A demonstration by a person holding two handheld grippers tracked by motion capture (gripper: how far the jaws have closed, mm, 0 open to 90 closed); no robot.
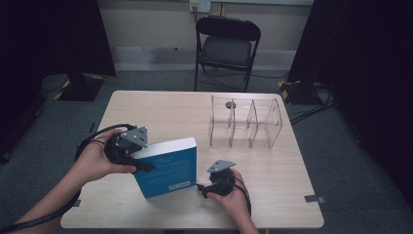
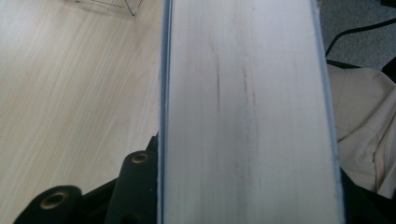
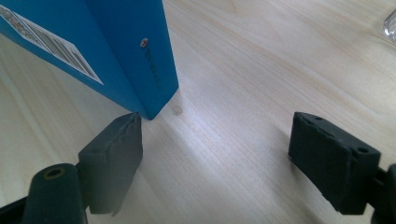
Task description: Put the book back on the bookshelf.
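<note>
Between the jaws of the left gripper (image 1: 139, 163) sits the blue book (image 1: 168, 168), clamped at its page edge so it stands tilted on one lower corner on the table (image 1: 156, 105). Its long axis leans up toward the clear organizer (image 1: 246, 122). The right gripper (image 1: 207, 187) waits spread apart beside that corner, probably to steady it.
</note>
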